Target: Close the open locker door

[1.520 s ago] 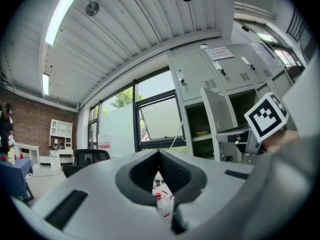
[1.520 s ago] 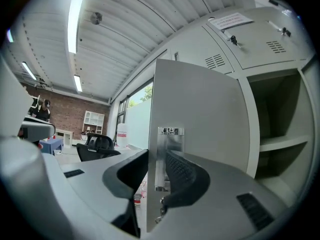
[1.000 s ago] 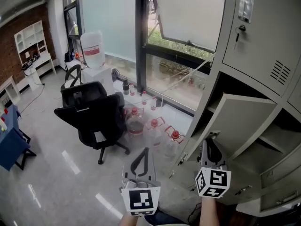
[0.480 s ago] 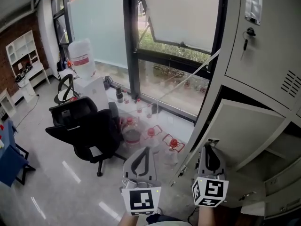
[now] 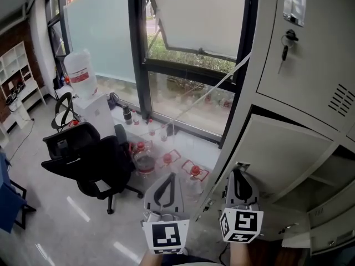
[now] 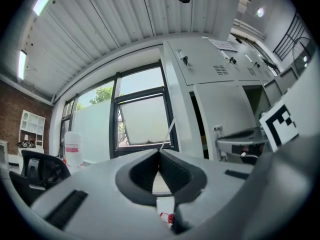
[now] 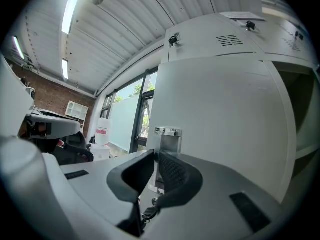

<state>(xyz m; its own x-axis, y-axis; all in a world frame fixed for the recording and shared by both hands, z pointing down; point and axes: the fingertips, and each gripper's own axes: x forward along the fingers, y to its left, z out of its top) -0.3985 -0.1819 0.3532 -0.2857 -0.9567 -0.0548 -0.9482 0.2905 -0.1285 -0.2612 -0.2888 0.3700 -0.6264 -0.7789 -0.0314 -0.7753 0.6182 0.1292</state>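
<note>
A black office chair (image 5: pixel 94 162) stood at the far left on the floor, with a large water jug (image 5: pixel 77 71) behind it and red-capped bottles (image 5: pixel 166 159) beneath the window (image 5: pixel 194 15). The left tongs (image 5: pixel 171 176) pointed level toward that window, jaws together and empty (image 6: pixel 159 154). Beside them, the right tongs (image 5: pixel 237 172) faced the free edge of the open locker door (image 5: pixel 277 154), just by its latch plate (image 7: pixel 170 139). Their jaws had just been closing and stood all but together, nothing between them (image 7: pixel 155 155). Whether they touched the door I could not tell. The door hung partly ajar below a closed upper door with a key (image 5: pixel 285 42).
</note>
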